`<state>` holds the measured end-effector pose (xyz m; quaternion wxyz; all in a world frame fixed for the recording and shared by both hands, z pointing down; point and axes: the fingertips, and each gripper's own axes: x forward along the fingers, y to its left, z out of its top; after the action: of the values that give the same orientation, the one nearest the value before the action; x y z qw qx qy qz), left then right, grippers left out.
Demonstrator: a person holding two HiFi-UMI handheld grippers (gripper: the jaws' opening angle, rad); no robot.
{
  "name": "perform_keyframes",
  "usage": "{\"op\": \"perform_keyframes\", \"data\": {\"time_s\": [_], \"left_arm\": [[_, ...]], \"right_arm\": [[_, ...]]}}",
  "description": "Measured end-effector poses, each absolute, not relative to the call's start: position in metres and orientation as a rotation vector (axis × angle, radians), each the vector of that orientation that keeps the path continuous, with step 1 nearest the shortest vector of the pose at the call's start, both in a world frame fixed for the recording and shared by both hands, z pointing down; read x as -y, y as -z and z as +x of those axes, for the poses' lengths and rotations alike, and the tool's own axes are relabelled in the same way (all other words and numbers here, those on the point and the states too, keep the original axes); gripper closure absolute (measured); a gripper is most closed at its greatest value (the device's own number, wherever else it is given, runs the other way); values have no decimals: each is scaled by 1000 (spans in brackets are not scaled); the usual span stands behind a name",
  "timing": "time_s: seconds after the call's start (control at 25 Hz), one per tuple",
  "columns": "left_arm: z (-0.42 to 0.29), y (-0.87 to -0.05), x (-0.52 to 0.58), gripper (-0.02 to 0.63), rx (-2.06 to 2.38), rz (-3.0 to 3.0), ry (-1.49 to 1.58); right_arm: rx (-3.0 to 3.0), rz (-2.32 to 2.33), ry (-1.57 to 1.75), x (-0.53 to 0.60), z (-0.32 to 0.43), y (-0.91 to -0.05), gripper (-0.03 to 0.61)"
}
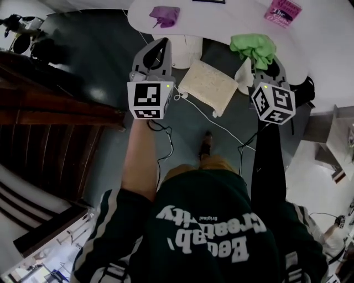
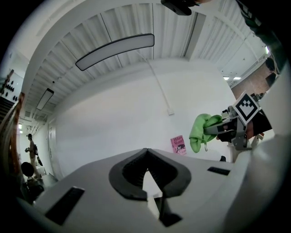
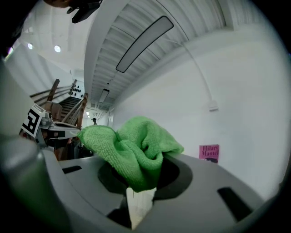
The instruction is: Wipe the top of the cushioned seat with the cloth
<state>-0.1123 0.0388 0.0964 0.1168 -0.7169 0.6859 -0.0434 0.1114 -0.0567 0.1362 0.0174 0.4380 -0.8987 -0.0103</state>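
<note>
In the head view the cushioned seat (image 1: 207,86), a cream square pad, lies low down between my two raised grippers. My right gripper (image 1: 261,59) is shut on the green cloth (image 1: 253,47), which bunches above its jaws, to the right of the seat. The right gripper view shows that green cloth (image 3: 132,152) crumpled between the jaws. My left gripper (image 1: 161,43) is held up left of the seat, shut and with nothing in it. In the left gripper view the cloth (image 2: 202,131) hangs from the right gripper (image 2: 217,130) off to the right.
A white table (image 1: 221,25) runs along the top of the head view, carrying a purple cloth (image 1: 165,15) and a pink book (image 1: 282,11). A white cylinder (image 1: 186,52) stands beside the seat. Cables (image 1: 221,124) trail over the dark floor. A dark wooden staircase (image 1: 50,127) fills the left.
</note>
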Motion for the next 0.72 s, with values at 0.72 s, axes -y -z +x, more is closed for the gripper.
{"op": "perform_keyframes", "data": {"time_s": [0.72], "left_arm": [[-154,-143,107,600,-1893,-2237,143]], "right_arm": [[2721,1384,-103,166,40,-202,483]]}}
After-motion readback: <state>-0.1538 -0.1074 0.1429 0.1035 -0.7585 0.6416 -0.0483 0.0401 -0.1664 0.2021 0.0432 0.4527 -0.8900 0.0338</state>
